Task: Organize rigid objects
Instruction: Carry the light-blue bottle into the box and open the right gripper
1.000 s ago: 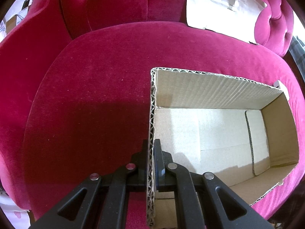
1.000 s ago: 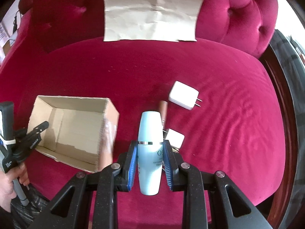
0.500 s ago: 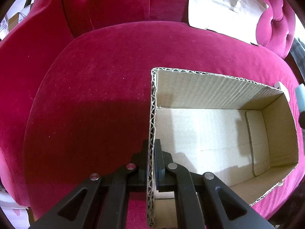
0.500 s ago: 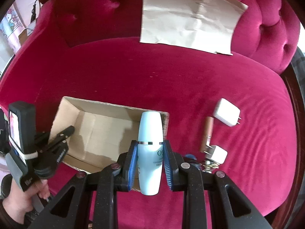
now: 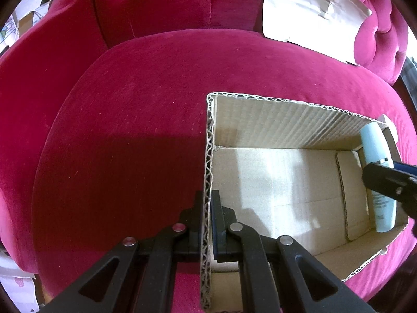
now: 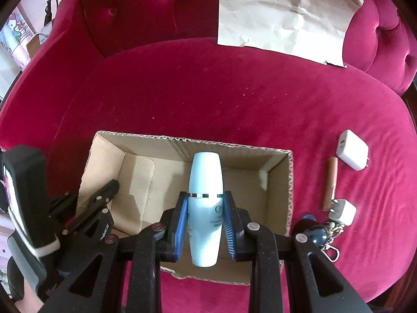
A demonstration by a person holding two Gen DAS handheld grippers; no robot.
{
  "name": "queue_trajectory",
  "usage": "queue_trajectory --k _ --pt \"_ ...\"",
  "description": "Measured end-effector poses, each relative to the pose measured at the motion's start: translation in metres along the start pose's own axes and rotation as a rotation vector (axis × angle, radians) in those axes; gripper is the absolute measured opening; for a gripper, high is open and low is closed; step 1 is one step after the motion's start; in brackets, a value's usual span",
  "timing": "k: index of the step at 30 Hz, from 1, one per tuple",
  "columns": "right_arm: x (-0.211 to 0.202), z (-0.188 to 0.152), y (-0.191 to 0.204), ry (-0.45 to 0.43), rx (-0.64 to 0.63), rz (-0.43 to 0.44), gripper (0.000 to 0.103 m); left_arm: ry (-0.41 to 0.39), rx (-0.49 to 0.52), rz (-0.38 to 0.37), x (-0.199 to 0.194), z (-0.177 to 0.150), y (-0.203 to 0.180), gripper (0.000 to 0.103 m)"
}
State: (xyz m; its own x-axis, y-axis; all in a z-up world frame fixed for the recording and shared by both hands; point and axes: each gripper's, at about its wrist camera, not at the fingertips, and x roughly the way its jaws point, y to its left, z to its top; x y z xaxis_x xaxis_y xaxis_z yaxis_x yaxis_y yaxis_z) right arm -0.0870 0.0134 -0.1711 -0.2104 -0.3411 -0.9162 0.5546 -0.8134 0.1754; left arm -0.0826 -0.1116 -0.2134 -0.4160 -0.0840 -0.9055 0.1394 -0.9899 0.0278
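An open cardboard box [image 6: 289, 182] lies on a magenta velvet seat. My left gripper [image 5: 207, 208] is shut on the box's left wall [image 5: 207, 156], one finger outside and one inside. My right gripper [image 6: 205, 208] is shut on a pale blue bottle [image 6: 204, 180] and holds it over the box's opening. In the left wrist view the pale blue bottle [image 5: 375, 143] and a right finger [image 5: 385, 180] show above the box's right end. The box holds nothing on its floor [image 5: 286, 180].
On the seat right of the box lie a white charger [image 6: 351, 150], a brown tube [image 6: 330, 182], a small white plug [image 6: 342, 211] and a keyring with a blue bead [image 6: 322, 237]. A crumpled paper sheet [image 6: 284, 13] leans on the sofa back.
My right gripper carried the bottle leftward from beside the chargers to over the box. The bottle entered the left wrist view at the box's right end. The left gripper kept its hold.
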Motion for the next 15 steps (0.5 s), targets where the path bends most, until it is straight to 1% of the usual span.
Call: queue_trajectory --k 7,9,10,11,14,15 --pt "0.0068 -0.0012 0.0028 0.001 0.015 0.013 0.027 -0.001 -0.004 -0.002 0.0014 0.0013 -0.0004 0.005" --pt "0.0083 -0.0009 0.0055 0.007 -0.004 0.03 0.028 -0.001 -0.004 -0.002 0.0009 0.0005 -0.0004 0.005" --pt "0.008 -0.0014 0.0076 0.006 -0.014 0.029 0.03 -0.001 -0.004 -0.002 0.0009 0.0005 -0.0004 0.005" --pt "0.0071 0.0004 0.0084 0.002 -0.019 0.023 0.036 -0.001 -0.003 -0.002 0.001 0.0006 -0.0005 0.005" --pt "0.0013 0.0003 0.0098 -0.02 -0.028 -0.008 0.067 -0.002 -0.002 0.001 0.0012 0.0004 -0.0006 0.005" --pt "-0.0009 -0.0005 0.0094 -0.023 -0.03 -0.013 0.073 -0.002 -0.004 0.001 0.0011 0.0004 -0.0006 0.005"
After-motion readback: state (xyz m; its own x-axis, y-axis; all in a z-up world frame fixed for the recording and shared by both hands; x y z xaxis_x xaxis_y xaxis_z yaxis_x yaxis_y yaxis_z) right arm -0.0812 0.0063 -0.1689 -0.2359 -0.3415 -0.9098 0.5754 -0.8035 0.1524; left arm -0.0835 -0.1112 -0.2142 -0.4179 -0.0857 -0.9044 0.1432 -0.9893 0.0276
